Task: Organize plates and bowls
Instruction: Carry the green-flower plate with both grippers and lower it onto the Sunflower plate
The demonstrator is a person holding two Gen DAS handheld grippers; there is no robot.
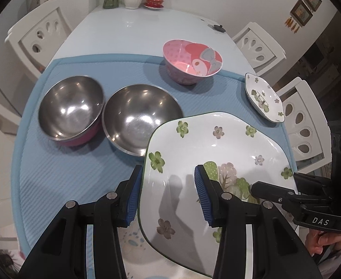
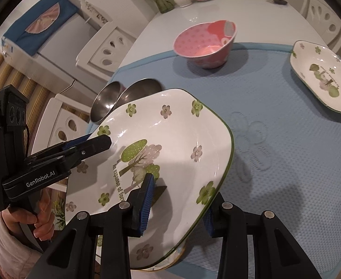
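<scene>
Large plate (image 1: 207,153): glazed ceramic, judged stiff, heavy, slippery, breakable; lifted, tilted above the blue mat (image 1: 77,176), just beside the steel bowls (image 1: 142,118).
Hold: opposite rims, best kept level.
Left gripper (image 1: 168,197): clamped on one rim.
Right gripper (image 2: 177,207): clamped on the other rim.
Writing: "An expanse of for…" on plate; "GenRobot.AI", "DAS" on grippers.

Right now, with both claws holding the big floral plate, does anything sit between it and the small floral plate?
Nothing visible does. Between the big floral plate and the small floral plate lies only bare blue mat; the pink bowl stands off to the far side.
</scene>
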